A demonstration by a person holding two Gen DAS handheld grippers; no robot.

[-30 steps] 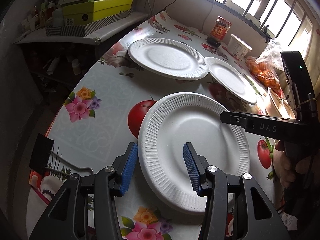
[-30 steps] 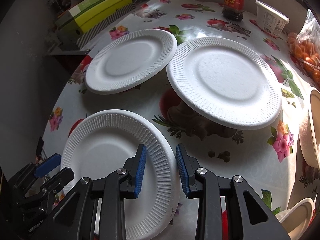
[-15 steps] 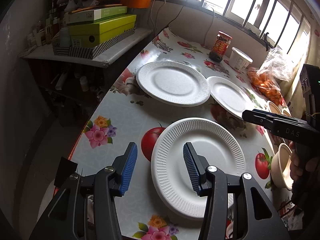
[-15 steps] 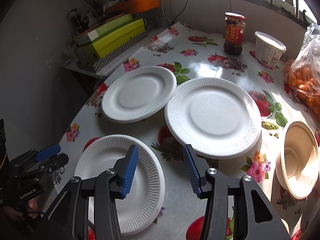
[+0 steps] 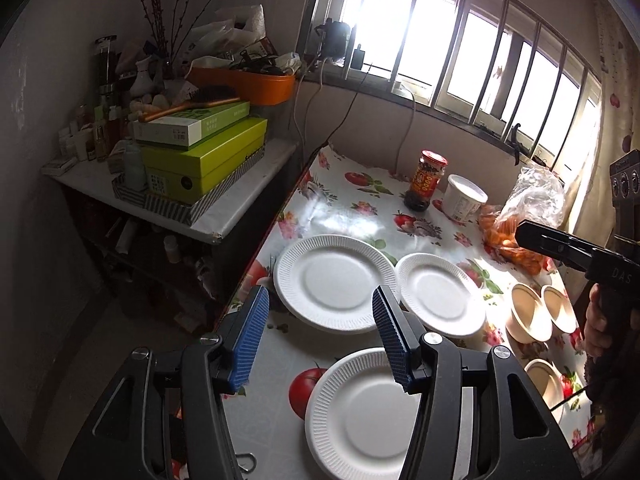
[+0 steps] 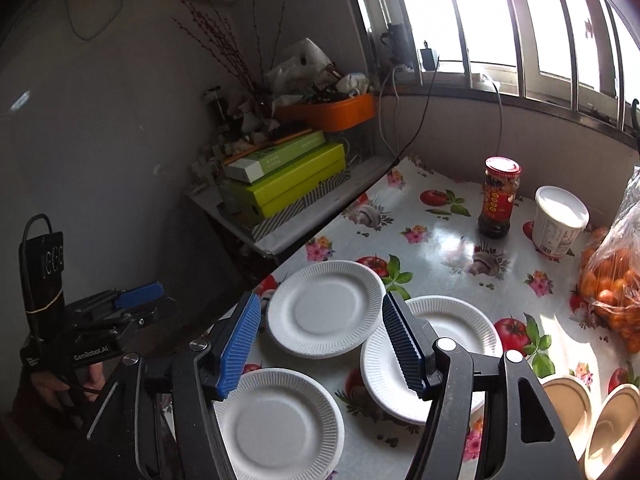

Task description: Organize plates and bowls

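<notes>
Plates and bowls sit spread over the flowered tablecloth (image 5: 352,216), none of them held. Three white paper plates show: a near plate (image 5: 360,416) by the table's front edge, a far-left plate (image 5: 334,282), and a far-right plate (image 5: 440,294) whose left rim touches or slightly overlaps the far-left one. To the right lie the cream bowls (image 5: 538,312), two side by side and a third nearer, partly hidden behind the right gripper.

These plates look light, thin and a little flexible, so a hard pinch would probably crease them. Their ribbed rim is the obvious place to take hold, one pad above and one below, where the edge lifts off the cloth. The bowls seem equally light but stiffer at the wall; pinching the rim there should serve. Sliding on the glossy cloth is likely if a plate is only nudged.

The left gripper (image 5: 320,340) hangs above the table with its jaws opening and nothing between them; the near plate lies below and to its right, the far-left plate beyond its tips. The right gripper (image 6: 320,344) is likewise opening and empty, raised over the gap between the three plates, clear of all of them.
</notes>
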